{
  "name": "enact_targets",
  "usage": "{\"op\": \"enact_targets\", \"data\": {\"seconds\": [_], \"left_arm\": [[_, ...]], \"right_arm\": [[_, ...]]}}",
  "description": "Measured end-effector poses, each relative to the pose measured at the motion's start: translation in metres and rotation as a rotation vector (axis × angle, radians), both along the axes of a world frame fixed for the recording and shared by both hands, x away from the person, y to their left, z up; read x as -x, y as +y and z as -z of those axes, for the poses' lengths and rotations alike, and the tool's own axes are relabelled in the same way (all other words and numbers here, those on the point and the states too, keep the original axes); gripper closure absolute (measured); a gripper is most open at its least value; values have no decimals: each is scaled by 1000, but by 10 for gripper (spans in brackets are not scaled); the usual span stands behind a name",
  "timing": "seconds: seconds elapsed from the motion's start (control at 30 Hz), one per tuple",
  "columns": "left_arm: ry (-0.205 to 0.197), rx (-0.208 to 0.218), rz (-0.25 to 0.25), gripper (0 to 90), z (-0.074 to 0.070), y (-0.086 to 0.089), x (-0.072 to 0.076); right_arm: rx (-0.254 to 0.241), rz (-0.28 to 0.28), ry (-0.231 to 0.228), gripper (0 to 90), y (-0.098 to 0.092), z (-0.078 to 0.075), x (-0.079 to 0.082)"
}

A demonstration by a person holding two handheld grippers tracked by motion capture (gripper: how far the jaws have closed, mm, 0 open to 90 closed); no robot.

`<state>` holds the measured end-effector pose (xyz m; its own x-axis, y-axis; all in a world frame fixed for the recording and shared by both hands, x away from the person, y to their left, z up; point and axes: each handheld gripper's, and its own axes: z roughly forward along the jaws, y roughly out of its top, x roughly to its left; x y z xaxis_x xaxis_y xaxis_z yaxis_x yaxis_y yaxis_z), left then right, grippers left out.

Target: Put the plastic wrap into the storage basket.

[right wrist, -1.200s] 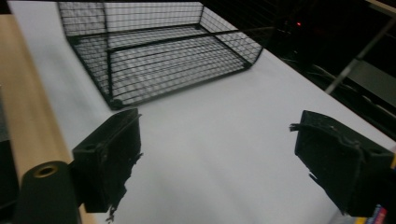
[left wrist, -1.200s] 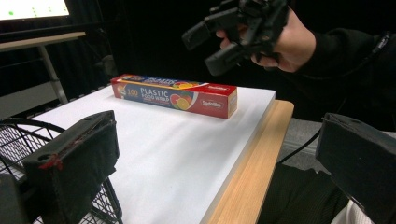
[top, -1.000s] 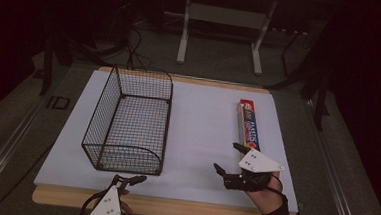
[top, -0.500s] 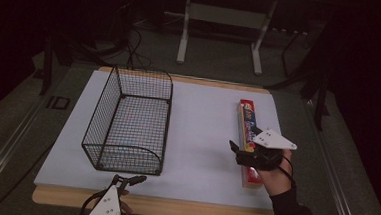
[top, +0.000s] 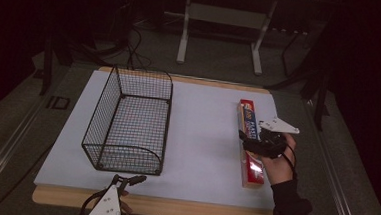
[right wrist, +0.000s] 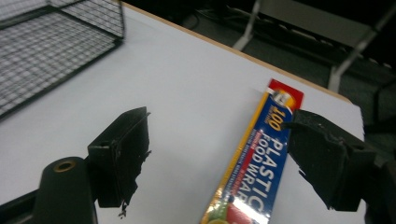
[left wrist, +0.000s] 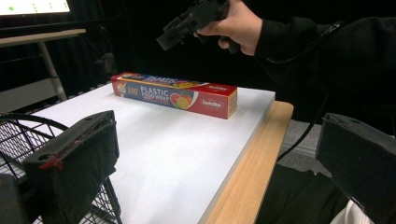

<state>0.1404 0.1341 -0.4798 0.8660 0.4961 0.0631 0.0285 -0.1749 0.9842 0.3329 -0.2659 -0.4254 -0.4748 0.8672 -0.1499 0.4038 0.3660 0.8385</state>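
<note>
A long red and blue plastic food wrap box (top: 248,118) lies on the white table top near its right edge. A hand holds my right gripper (top: 249,142) just above the middle of the box. Its jaws stand apart and have just been closing; in the right gripper view the box (right wrist: 261,177) runs between them, close to the right jaw, with my right gripper (right wrist: 219,158) not pressing on it. At the table's front edge my left gripper (top: 130,180) is open with nothing between its jaws (left wrist: 217,163). Its view shows the box (left wrist: 175,93) and the right gripper (left wrist: 187,23) over it.
A black wire basket (top: 130,119) stands on the left half of the white table top (top: 201,138); its rim (left wrist: 18,135) sits by the left jaw. The wooden front edge (top: 172,206) is near the left gripper. Table legs and cables lie beyond, on the dark floor.
The right gripper has moved from the bare table near the front, farther back and to the right, over the box. The left gripper has stayed in place.
</note>
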Motion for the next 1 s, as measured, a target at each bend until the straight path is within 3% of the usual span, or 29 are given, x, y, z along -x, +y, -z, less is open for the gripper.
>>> {"op": "enact_targets", "data": {"seconds": [0.1,0.27,0.43,0.77,1.0], "left_arm": [[0,2,-3,0,0,0,0],[2,3,-5,0,0,0,0],[3,3,-4,0,0,0,0],[5,1,-2,0,0,0,0],[8,6,0,0,0,1,0]], "right_arm": [[-28,37,41,206,-4,6,-11],[-21,105,93,206,-10,16,-26],[-49,153,160,206,-17,31,-41],[-27,232,262,205,-18,57,-61],[-11,281,320,204,-17,67,-71]]}}
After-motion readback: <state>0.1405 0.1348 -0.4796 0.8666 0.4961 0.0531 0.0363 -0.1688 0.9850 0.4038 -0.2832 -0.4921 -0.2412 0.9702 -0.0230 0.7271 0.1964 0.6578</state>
